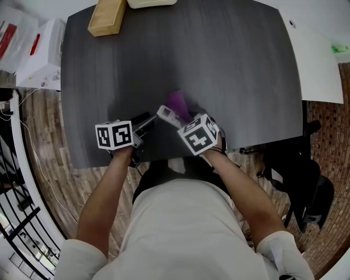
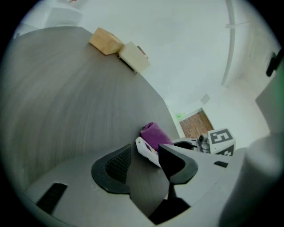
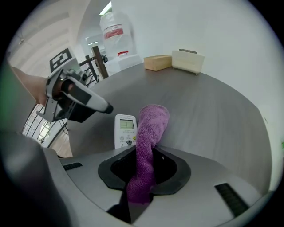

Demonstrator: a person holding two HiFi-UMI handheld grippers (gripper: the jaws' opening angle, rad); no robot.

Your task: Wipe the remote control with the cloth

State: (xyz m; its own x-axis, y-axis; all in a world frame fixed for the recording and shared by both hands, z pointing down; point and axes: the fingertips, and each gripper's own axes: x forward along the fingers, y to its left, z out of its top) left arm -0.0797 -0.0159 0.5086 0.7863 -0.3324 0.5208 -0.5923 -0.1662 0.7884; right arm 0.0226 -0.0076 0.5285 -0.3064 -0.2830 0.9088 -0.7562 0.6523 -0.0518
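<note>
A: Start closest in. What has the right gripper (image 3: 144,167) got?

B: Its jaws are clamped on the purple cloth (image 3: 148,133). One end is pinched between the pads and the rest stands out ahead in a loose roll

A: And the left gripper (image 2: 144,162)?

B: Its jaws stand apart with nothing gripped. Bare table shows between the pads, and the near end of the remote control (image 3: 124,128) sits just past their tips, partly behind the right-hand jaw

A: So where is the remote?

B: Face up on the dark table (image 1: 219,65), near the edge by the person and between the two grippers, with its small screen showing. The free end of the cloth lies along its right side. Whether it presses on the casing, I cannot tell

A: Which step is this, then?

B: I judge it the start of the wipe: cloth in hand and brought up to the remote, which is not yet steadied

A: What does the next move need?

B: Probably the left jaws closing on the remote's end to hold it still, then the cloth drawn along its face with light pressure

A: Anything further off?

B: A wooden block (image 1: 108,16) and a cream box (image 2: 134,56) at the far edge, well clear
</note>
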